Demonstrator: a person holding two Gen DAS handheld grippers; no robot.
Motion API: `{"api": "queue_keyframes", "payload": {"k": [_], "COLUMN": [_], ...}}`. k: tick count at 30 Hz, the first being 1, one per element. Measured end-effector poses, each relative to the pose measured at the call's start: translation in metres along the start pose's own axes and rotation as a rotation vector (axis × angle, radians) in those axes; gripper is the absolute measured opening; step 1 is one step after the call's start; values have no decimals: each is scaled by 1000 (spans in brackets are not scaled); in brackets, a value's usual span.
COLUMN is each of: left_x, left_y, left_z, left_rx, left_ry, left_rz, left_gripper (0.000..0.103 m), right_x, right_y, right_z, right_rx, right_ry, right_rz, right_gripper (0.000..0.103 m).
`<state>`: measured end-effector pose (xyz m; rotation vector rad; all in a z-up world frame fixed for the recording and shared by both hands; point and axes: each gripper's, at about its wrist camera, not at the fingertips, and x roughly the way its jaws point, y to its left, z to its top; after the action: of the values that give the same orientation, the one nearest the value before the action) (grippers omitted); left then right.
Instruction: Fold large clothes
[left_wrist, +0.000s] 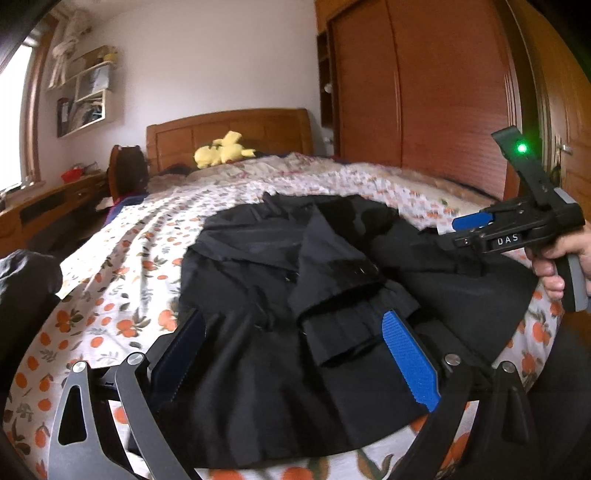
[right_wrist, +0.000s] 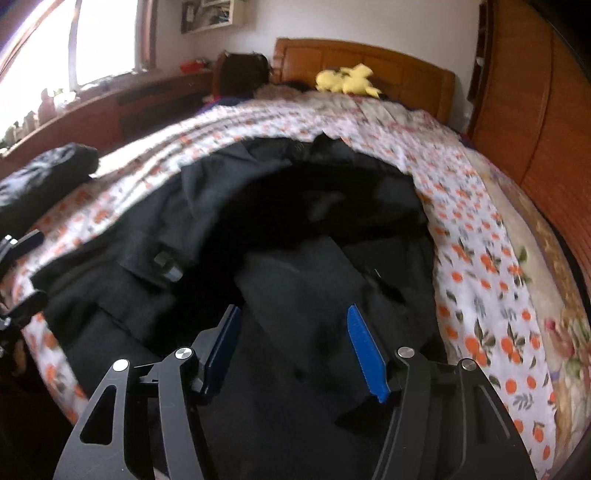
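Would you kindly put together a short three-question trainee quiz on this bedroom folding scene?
1. True or false: the black coat lies on the orange-print bedspread.
2. What colour is the plush toy near the headboard?
3. The left gripper is: A) shut on the coat, B) open above the coat, C) out of view.

Key: 1 true. 2 yellow. 3 B. Its blue pads stand wide apart, with nothing pinched between them.

Black coat (left_wrist: 280, 295), partly folded, rumpled, flat on bed (left_wrist: 122, 295)
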<state>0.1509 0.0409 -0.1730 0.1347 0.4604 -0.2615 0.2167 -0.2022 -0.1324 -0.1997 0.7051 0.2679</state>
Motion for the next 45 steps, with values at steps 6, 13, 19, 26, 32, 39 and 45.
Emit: {"api": "queue_keyframes", "payload": {"k": [6,13,19,26,32,39,45], "left_x": [20,41,63,94,86,56,59], "left_y": [-32,-66,-86,-95,-81,-27,35], "left_z": [3,11,20,19,27,59,77], "left_rx": [43,104,134,136,76,17,-23], "left_ry": [36,62,117,225,238,169,164], "left_rz": [-17,-35,-55,-43,-31,74,174], "left_gripper": [97,96,85,41,8,7,7], "right_x": [23,19,3,-16,-30,-17,5], "right_y": [-22,-23,-21,-22,-21,-11,-3], "right_z": [-22,-34,-47,-53,-46,-37,-19], "right_rx": [-3,-8,-44,-37,-31,-40,8], "right_ry": [48,18,11,-10,-58,-87,-105], "right_rz": [-16,5,13,55,104,127,169], "right_gripper": [57,57,57,57,57,57,57]}}
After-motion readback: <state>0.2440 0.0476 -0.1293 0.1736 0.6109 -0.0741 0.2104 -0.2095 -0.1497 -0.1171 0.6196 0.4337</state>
